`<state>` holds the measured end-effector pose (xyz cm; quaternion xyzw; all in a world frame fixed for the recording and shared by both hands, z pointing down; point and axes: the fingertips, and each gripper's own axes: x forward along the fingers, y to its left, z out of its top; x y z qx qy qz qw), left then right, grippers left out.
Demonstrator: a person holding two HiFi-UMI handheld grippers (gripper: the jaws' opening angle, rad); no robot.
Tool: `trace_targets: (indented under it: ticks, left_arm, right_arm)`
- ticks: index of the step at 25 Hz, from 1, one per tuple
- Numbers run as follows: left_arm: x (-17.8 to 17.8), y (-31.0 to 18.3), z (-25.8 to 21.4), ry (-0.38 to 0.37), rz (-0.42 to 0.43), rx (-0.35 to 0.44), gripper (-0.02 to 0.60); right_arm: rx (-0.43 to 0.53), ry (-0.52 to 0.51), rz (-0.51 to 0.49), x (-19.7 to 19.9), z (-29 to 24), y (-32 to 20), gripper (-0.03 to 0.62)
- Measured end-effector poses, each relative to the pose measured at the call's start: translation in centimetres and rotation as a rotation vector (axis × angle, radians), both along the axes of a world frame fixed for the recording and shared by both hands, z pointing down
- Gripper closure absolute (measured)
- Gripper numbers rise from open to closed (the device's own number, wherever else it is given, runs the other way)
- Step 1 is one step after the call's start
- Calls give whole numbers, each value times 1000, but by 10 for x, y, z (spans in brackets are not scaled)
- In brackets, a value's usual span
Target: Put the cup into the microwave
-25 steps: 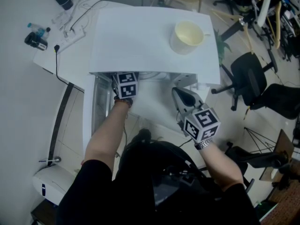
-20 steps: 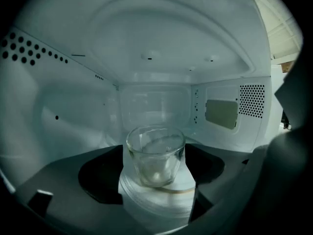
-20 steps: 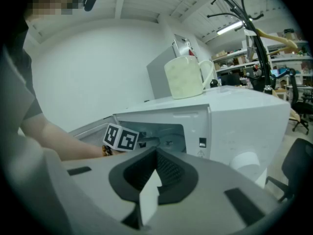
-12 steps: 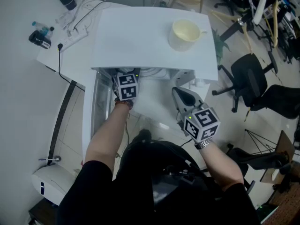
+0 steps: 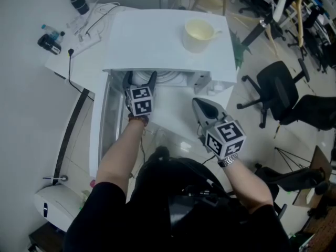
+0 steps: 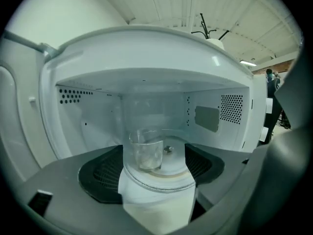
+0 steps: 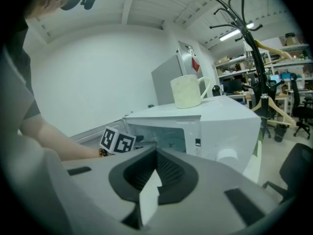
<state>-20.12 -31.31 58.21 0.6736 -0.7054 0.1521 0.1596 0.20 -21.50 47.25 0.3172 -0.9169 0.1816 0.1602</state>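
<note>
The cup (image 6: 146, 154) stands inside the microwave (image 5: 157, 41), straight ahead of the spread left hand-held gripper (image 5: 140, 76); the pressed-together right hand-held gripper (image 5: 197, 104) is farther.

The person wears a black short-sleeved shirt (image 5: 173, 219) and a silvery wristband (image 5: 228, 161).

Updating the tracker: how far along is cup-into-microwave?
Done: the clear cup stands on the turntable inside the microwave. In hand: nothing; the left gripper sits at the opening, jaws apart and off the cup, and the right gripper is shut and empty out front. Left: pulling the left gripper clear; the door is open, so probably closing it.
</note>
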Motion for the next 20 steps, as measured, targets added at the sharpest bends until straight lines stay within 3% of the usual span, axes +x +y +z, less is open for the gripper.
trace_targets:
  ticks: [14,20]
  left_arm:
    - [22,58,-34,-42,-21,27,192]
    - [42,80,-56,-72,-14,68,235]
  right_arm:
    - [50,-27,-27,26,-22,41,582]
    - [80,-44,-34,40,-35,53,582]
